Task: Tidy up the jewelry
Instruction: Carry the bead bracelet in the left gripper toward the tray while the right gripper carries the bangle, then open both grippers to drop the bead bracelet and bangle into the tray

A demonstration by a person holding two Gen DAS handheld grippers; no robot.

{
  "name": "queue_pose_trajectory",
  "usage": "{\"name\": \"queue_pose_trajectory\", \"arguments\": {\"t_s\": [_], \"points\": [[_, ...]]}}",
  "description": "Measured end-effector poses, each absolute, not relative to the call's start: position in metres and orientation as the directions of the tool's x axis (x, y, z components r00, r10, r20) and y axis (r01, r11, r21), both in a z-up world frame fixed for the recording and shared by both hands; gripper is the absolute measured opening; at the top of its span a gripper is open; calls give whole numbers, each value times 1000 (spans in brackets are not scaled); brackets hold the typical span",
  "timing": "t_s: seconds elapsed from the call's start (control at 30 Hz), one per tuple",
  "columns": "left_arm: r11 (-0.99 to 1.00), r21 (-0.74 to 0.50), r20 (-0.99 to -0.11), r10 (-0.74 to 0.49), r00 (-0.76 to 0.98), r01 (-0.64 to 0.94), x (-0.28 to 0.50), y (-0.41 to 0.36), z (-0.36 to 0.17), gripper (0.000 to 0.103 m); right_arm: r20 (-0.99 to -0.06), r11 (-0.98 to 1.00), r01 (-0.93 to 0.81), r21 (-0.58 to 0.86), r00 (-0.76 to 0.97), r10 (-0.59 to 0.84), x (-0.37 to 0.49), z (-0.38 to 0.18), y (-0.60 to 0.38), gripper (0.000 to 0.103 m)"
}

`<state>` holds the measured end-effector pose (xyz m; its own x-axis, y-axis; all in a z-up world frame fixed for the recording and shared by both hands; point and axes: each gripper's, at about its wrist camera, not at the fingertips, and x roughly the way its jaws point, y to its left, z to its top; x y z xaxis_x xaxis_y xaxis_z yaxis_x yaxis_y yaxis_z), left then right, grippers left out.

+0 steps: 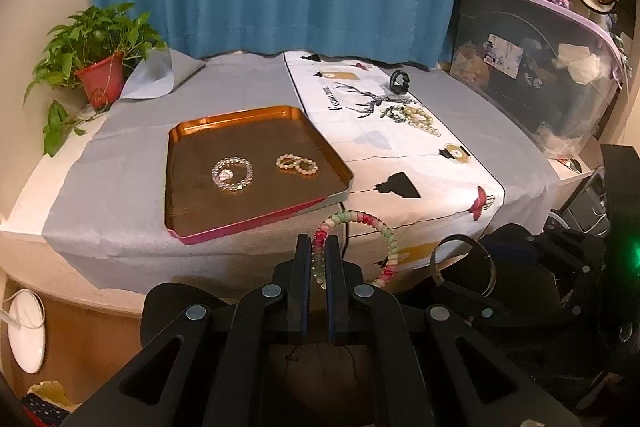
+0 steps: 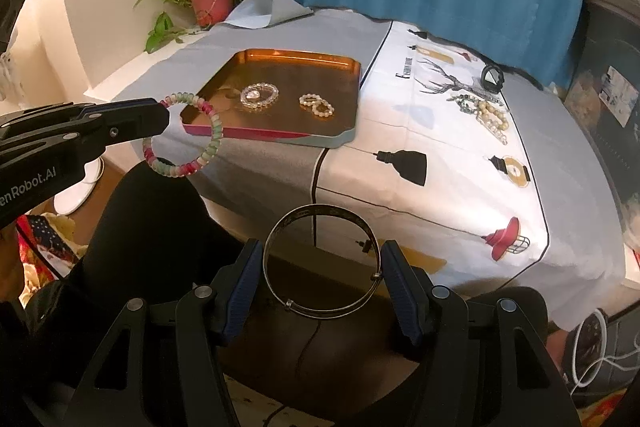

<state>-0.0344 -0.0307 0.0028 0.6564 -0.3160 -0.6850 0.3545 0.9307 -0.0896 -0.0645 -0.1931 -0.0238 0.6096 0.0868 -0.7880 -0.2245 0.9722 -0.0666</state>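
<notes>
Presently the left gripper (image 1: 318, 251) has its jaws pinched shut on a pink-and-green beaded bracelet (image 1: 360, 247), which hangs in the air off the near edge of the surface, just in front of the tray; the right gripper (image 2: 322, 267) has its jaws set wide and braced against both sides of a thin metal bangle (image 2: 322, 261), holding it level and short of the surface's front edge.

Further out sits the copper tray (image 2: 348, 67) on the grey cloth (image 1: 120, 227); it already holds a clear crystal bracelet (image 1: 232, 174) and, apart from it, a pair of small pale bead rings (image 1: 297, 163) that touch each other. To the right of the tray, on the printed white cloth (image 2: 440, 163), a tangle of green and cream bead strings (image 2: 486, 115) lies untouched, with a black ring-shaped object (image 2: 493, 79) just behind it; I cannot tell what that object is. A potted plant (image 1: 96, 67) stands at the far left corner.

By my judgement the step in hand is carrying both pieces to the tray; the sorting looks about half done. The next move calls for bringing each piece over bare tray floor, low, then easing the jaws apart so neither lands on the pieces already there; the bangle may roll or slide on the smooth metal.
</notes>
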Motion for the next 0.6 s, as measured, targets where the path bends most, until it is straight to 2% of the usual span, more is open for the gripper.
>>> {"name": "queue_pose_trajectory", "arguments": {"t_s": [0.27, 0.6], "points": [[952, -104, -695, -277, 664, 288, 7, -1, -1, 4, -775, 974, -214, -72, 627, 80, -24, -21, -187, 61], [959, -95, -699, -255, 669, 266, 80, 9, -7, 4, -748, 975, -219, -50, 655, 109, 72, -22, -166, 61]]}}
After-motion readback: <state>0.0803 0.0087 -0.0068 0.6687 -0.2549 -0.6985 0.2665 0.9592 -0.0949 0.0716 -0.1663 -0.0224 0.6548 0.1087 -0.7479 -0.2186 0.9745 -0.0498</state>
